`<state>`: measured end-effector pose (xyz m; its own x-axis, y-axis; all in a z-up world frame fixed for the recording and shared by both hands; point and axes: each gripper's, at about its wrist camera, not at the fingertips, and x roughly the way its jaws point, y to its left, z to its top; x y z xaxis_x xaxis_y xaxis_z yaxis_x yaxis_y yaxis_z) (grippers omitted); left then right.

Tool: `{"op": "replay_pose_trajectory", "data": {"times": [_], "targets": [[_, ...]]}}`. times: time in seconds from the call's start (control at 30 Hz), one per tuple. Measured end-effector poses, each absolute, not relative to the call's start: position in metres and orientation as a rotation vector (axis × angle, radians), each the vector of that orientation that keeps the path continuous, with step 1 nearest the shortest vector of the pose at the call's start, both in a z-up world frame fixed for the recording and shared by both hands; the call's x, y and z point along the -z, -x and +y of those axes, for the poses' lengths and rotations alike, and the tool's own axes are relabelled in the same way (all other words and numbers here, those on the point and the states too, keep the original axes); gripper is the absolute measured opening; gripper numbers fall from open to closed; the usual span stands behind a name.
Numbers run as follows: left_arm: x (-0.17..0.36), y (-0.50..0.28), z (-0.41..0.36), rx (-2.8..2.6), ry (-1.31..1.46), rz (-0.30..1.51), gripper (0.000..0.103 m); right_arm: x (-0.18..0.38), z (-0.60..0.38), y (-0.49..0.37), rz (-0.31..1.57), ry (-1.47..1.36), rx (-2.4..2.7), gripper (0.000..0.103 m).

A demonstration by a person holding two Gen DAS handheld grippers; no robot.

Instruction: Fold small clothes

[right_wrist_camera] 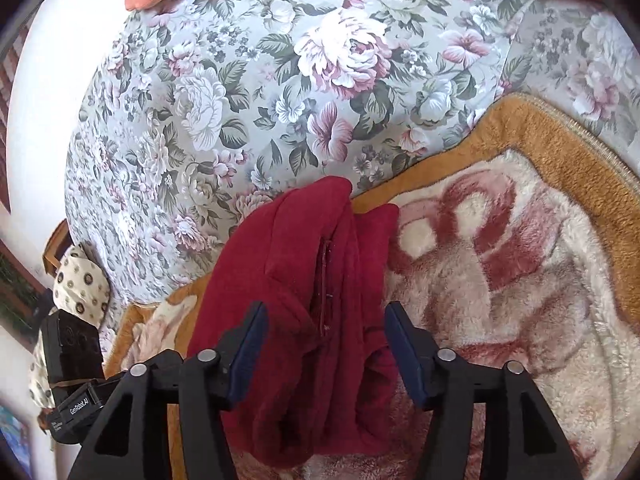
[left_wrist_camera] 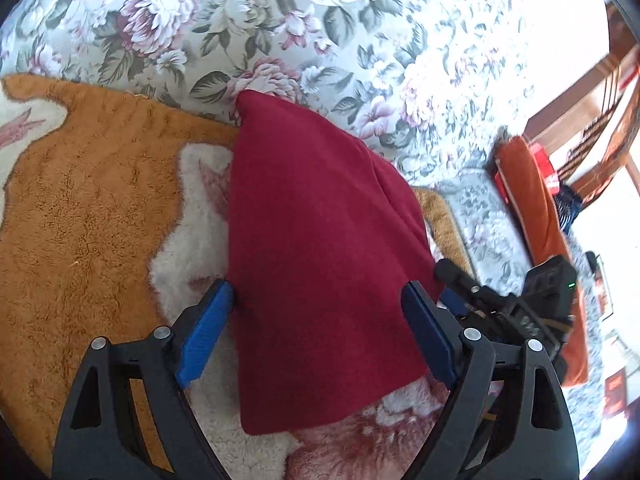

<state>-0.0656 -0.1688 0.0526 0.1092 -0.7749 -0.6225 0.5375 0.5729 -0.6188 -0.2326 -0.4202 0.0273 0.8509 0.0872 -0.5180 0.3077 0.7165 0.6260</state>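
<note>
Bedding fills the room for moving: a flowered bedspread [right_wrist_camera: 224, 128] stretches away from both grippers, and a plush orange-bordered blanket [left_wrist_camera: 92, 208] lies over it, its border running diagonally past the cloth. A dark red garment [left_wrist_camera: 320, 240] lies bunched on the blanket, its far tip reaching onto the bedspread. The left gripper [left_wrist_camera: 318, 320] has its fingers [left_wrist_camera: 204, 332] spread wide with the garment lying between them. The right gripper [right_wrist_camera: 324, 344] is also spread wide, straddling the garment's near folds, a seam showing between its fingers [right_wrist_camera: 404, 352].
</note>
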Motion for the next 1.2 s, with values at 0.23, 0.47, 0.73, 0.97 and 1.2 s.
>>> {"op": "replay_pose_trajectory", "data": {"times": [0.23, 0.47, 0.73, 0.97, 1.2], "targets": [[-0.022, 0.044, -0.184, 0.983, 0.316, 1.232, 0.092, -0.011, -0.441, 0.202, 0.539, -0.873, 0.061, 0.069], [-0.021, 0.037, -0.202, 1.004, 0.274, 1.2, 0.093, 0.0, -0.439, 0.188, 0.53, -0.885, 0.021, 0.071], [-0.027, 0.053, -0.211, 1.024, 0.213, 1.115, 0.087, -0.009, -0.426, 0.188, 0.537, -0.779, 0.04, 0.053], [-0.062, 0.075, -0.181, 0.993, 0.18, 1.042, 0.08, -0.037, -0.396, 0.208, 0.511, -0.737, -0.009, 0.045], [-0.084, 0.101, -0.133, 0.923, 0.164, 1.035, 0.08, -0.05, -0.353, 0.226, 0.521, -0.749, -0.086, 0.045]]}}
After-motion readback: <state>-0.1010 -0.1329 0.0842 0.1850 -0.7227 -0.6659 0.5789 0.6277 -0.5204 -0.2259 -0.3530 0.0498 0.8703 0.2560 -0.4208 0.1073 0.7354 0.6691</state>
